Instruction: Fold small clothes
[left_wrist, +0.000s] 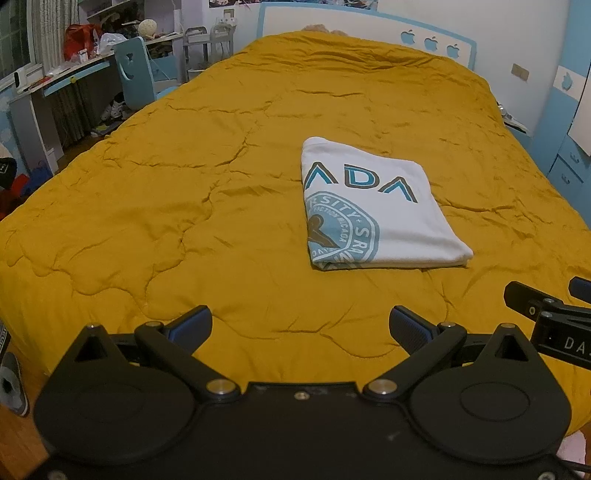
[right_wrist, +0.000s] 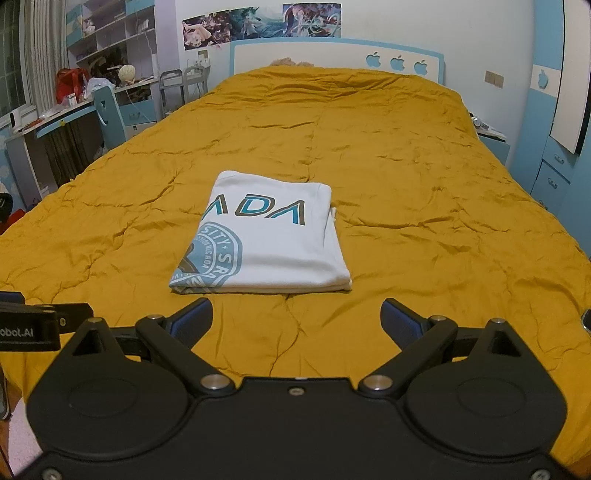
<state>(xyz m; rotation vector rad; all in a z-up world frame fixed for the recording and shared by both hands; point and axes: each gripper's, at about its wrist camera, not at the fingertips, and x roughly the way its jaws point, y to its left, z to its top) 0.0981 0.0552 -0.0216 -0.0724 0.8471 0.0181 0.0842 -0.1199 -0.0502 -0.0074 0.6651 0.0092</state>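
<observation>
On the mustard-yellow quilt (right_wrist: 406, 184) of the bed, a little toward its foot, lies the white T-shirt (right_wrist: 273, 247), already folded into a compact rectangle with blue lettering and part of a round blue crest facing up. Its near edge shows stacked layers, and on the right side a bit of an inner layer peeks out past the top one, so the fold is not perfectly flush.

Both claws hang back from it, above the foot of the bed. The left claw (left_wrist: 301, 328) is spread wide and holds nothing; the right claw (right_wrist: 297, 319) is likewise wide and empty, with the shirt just beyond its fingertips. Each claw shows at the edge of the other's view, so they sit side by side.

To my eye the folding looks essentially done. The risk from here is disturbing it: a finger dragged across the top layer, or a pinch that catches only one ply, could peel the stack open. The soft, rumpled quilt could also bunch under the shirt if it is pushed rather than lifted.

Nothing lies between claws and shirt. Farther out stand the blue-and-white headboard (right_wrist: 332, 55), a cluttered desk (right_wrist: 55, 118) and a blue chair (right_wrist: 109, 110) to the left, and drawers (right_wrist: 554, 166) to the right.
</observation>
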